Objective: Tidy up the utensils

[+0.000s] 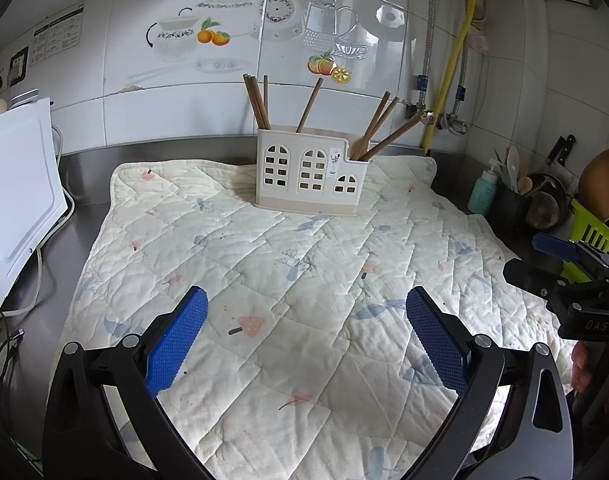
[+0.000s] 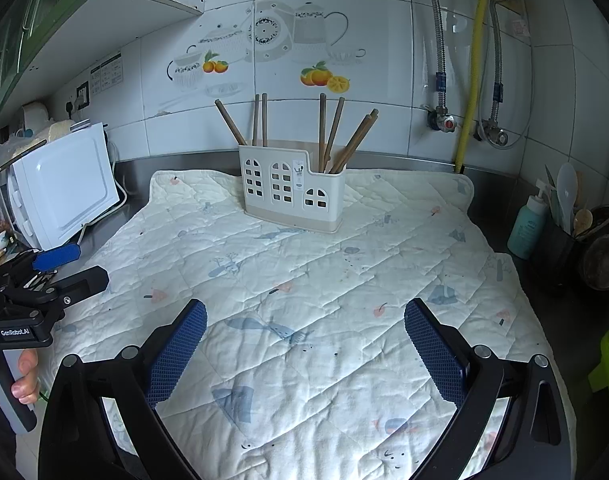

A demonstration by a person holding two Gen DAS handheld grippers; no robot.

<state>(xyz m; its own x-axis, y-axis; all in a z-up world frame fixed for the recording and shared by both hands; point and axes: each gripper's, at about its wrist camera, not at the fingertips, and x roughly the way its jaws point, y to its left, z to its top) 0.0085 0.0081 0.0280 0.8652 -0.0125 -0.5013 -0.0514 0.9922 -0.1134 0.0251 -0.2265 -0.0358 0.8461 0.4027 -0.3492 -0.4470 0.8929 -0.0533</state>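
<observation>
Both the left gripper [image 1: 306,336] and the right gripper [image 2: 304,346] hover with fingers spread wide and empty over the quilt [image 1: 288,264], while the chopsticks [image 1: 260,102] stand in the holder [image 1: 308,172] at its far edge.
</observation>
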